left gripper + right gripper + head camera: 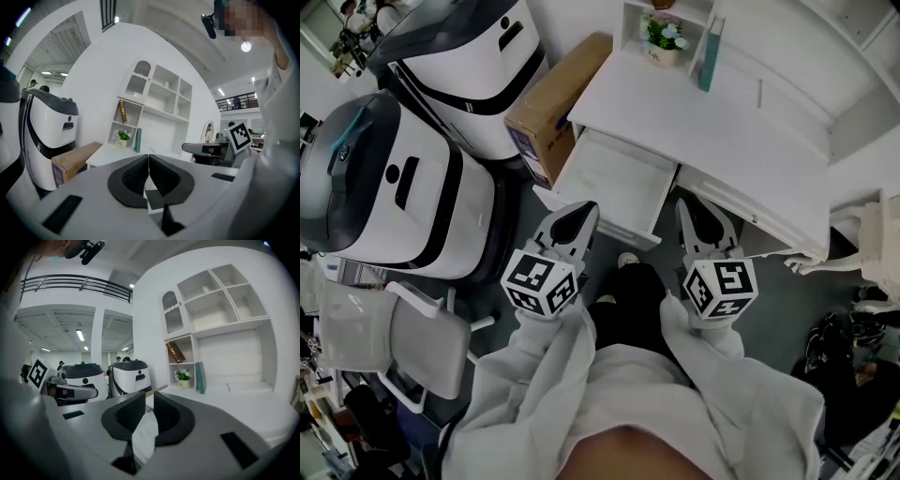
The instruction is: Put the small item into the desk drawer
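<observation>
Here the left gripper has its jaws pressed together on nothing. The right gripper leaves a thin slit filled with white, and I cannot tell whether that is the small item or the white desk behind. The open drawer lies just beyond, its near end hidden by the grippers.

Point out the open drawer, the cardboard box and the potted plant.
open drawer (614, 183), head view, on its bare white bottom
cardboard box (565, 80), head view, on its top face
potted plant (662, 36), head view, on its leaves
</observation>
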{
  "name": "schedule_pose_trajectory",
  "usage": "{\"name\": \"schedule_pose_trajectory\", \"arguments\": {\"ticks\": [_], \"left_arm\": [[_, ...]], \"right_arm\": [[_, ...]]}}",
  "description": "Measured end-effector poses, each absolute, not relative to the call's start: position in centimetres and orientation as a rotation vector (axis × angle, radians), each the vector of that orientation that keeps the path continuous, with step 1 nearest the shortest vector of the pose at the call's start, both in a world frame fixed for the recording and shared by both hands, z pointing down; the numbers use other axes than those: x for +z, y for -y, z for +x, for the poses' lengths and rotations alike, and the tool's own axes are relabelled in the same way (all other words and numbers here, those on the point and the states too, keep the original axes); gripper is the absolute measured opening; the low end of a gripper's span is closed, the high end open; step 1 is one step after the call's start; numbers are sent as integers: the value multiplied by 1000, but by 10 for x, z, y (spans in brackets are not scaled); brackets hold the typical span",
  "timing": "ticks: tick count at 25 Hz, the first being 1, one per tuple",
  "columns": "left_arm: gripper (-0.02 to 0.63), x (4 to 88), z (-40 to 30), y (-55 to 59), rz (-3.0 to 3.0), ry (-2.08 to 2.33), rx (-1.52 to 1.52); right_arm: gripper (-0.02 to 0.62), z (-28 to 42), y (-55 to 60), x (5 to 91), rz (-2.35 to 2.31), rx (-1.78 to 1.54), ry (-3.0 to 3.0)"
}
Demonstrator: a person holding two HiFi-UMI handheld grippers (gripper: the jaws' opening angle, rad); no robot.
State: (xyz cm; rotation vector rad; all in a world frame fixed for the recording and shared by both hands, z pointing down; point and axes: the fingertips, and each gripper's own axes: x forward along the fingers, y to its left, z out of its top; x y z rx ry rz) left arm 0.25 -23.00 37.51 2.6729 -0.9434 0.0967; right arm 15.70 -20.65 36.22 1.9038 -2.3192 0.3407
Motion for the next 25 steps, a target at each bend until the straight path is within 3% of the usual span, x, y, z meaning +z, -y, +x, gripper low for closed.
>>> {"name": "schedule_pose_trajectory", "arguments": {"ticks": [8, 25], "left_arm": [[17, 375, 10, 223, 2712, 963, 128], [17, 385, 9, 231, 2674, 1014, 150]], "right_arm": [[44, 172, 192, 371, 1965, 308, 2239], [40, 180, 200, 378, 1949, 327, 2224]]}}
